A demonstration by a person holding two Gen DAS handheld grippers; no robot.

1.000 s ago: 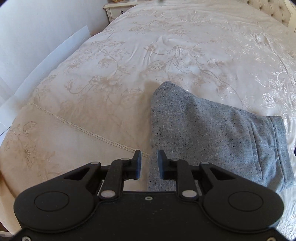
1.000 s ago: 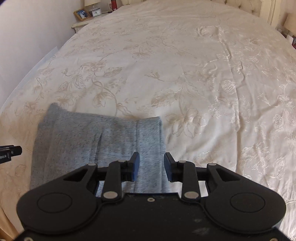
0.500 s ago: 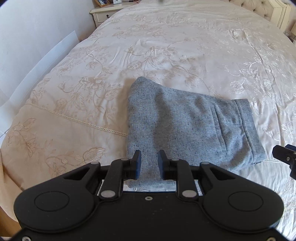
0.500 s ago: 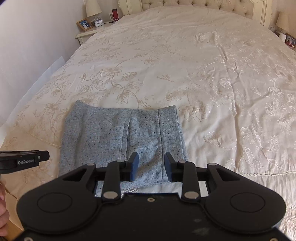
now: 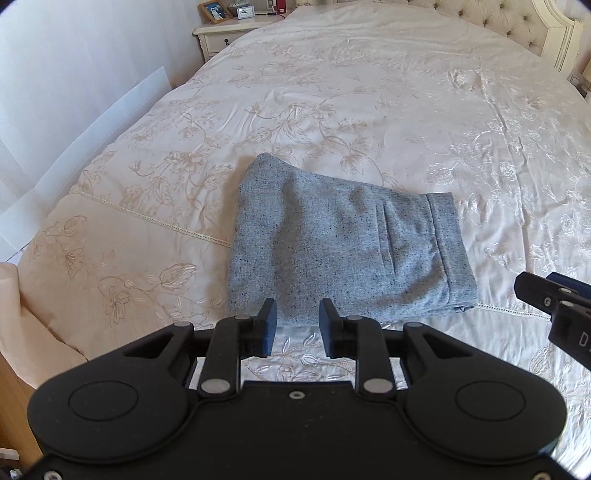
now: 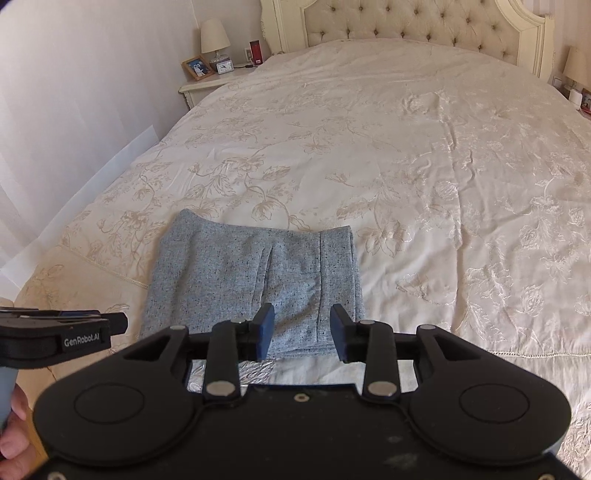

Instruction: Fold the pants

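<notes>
Left wrist view: folded pants lie flat near the bed's foot edge. Left claw and right claw, apparently clear of the fabric, are opening, empty.

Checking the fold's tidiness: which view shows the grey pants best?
The left wrist view: the folded pants lie whole, all edges clear. The right wrist view shows them smaller, their near edge hidden behind the right gripper.

A home bedroom. A wide bed with an embroidered cream cover meets a tufted headboard. A nightstand carries a lamp, framed photo and clock
</notes>
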